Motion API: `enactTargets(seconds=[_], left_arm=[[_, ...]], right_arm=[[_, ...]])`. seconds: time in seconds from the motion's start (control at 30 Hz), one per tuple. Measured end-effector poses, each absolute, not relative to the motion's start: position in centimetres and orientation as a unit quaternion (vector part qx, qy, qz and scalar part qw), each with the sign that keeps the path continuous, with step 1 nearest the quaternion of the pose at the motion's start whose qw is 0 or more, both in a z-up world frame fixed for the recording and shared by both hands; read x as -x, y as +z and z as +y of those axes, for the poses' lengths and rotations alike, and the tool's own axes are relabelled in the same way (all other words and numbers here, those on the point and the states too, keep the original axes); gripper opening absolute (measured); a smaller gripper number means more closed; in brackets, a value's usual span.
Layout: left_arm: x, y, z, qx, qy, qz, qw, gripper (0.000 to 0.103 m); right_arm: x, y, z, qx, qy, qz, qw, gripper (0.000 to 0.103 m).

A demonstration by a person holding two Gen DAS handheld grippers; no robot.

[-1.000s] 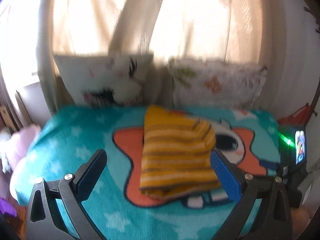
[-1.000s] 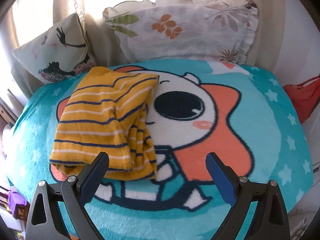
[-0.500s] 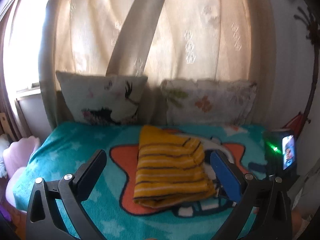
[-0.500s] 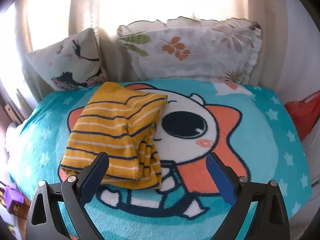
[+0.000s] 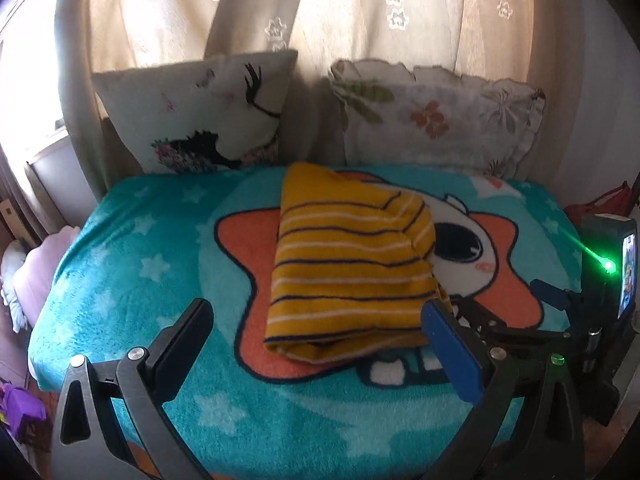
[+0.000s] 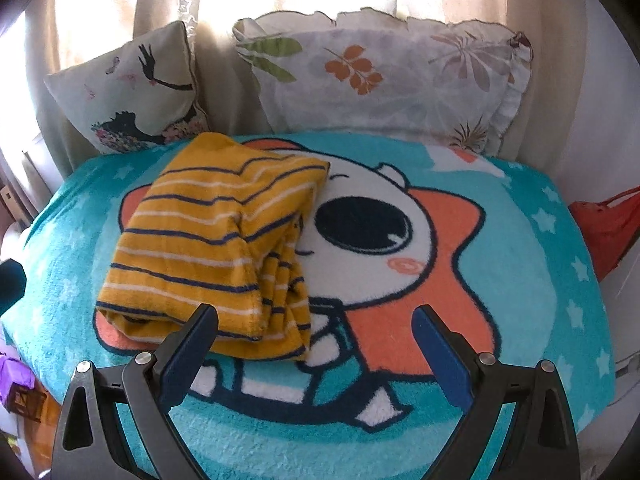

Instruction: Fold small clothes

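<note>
A folded yellow garment with navy and white stripes lies on the teal cartoon blanket; it also shows in the right wrist view, left of centre on the blanket. My left gripper is open and empty, held just in front of the garment's near edge. My right gripper is open and empty, near the garment's front right corner. The right gripper also shows at the right of the left wrist view.
Two pillows lean against the curtain at the back of the bed. A red object lies off the right edge. A purple item sits low at the left. A pale pink cushion is at the far left.
Both grippers have shifted back and the views changed angle. The garment stays folded in place. Both grippers stay open.
</note>
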State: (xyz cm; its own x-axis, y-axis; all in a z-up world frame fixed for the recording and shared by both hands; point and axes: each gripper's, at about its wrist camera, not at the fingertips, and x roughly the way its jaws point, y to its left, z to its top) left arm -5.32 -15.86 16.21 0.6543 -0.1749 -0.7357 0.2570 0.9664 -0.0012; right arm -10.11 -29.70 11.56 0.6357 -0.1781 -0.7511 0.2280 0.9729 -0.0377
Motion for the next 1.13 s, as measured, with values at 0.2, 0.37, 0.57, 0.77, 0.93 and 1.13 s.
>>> enactTargets(seconds=[0.2, 0.37, 0.57, 0.77, 0.93, 1.13], left_arm=[[4.6, 15.4, -16.4, -0.050, -0.128, 0.416, 0.899, 0.103], [3.8, 14.6, -16.1, -0.037, -0.129, 0.436, 0.890, 0.103], [3.2, 14.1, -15.6, -0.026, -0.121, 0.449, 0.885, 0.103], [2.8, 13.6, -15.5, -0.019, -0.118, 0.459, 0.880, 0.103], [2.6, 13.2, -15.5, -0.011, -0.117, 0.468, 0.876, 0.103], [2.6, 13.0, -15.9, -0.009, -0.120, 0.471, 0.874, 0.103]], right_arm=[[9.8, 11.0, -29.9, -0.028, -0.114, 0.419, 0.900, 0.099], [9.2, 10.7, -29.8, -0.028, -0.110, 0.423, 0.899, 0.099], [8.7, 10.5, -29.4, -0.023, -0.105, 0.425, 0.899, 0.099], [8.4, 10.2, -28.9, -0.016, -0.095, 0.428, 0.899, 0.099], [8.4, 10.0, -28.9, -0.016, -0.094, 0.432, 0.897, 0.099], [8.5, 9.7, -29.2, -0.018, -0.096, 0.436, 0.895, 0.099]])
